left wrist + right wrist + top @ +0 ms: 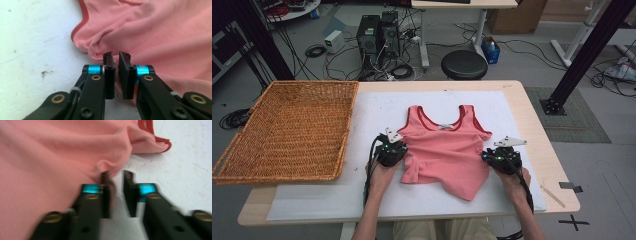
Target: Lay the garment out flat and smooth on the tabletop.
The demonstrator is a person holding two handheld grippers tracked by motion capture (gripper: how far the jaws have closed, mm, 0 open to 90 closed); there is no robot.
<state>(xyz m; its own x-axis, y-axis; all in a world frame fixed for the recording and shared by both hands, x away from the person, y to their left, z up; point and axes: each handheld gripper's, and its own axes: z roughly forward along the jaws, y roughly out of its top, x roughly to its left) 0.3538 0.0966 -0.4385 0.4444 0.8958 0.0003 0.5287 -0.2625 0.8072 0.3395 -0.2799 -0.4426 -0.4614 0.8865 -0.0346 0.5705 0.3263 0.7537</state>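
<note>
The pink tank top (444, 147) lies centre frame on the tabletop. The left claw (115, 58), nearly closed, and the right claw (117, 178), slightly agape, sit at its 2 side edges, gripping nothing. Next, likely pinch both edges to fold.

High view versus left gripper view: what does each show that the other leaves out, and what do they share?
The high view alone takes in the wicker basket at the table's left, the right gripper at the pink top's other side, both forearms, and the stool and computer towers on the floor behind. The left gripper view alone shows the left gripper up close: its jaws stand a narrow gap apart at a bunched fold of the hem, with no cloth visibly pinched. Both show the pink tank top lying on the white mat.
</note>
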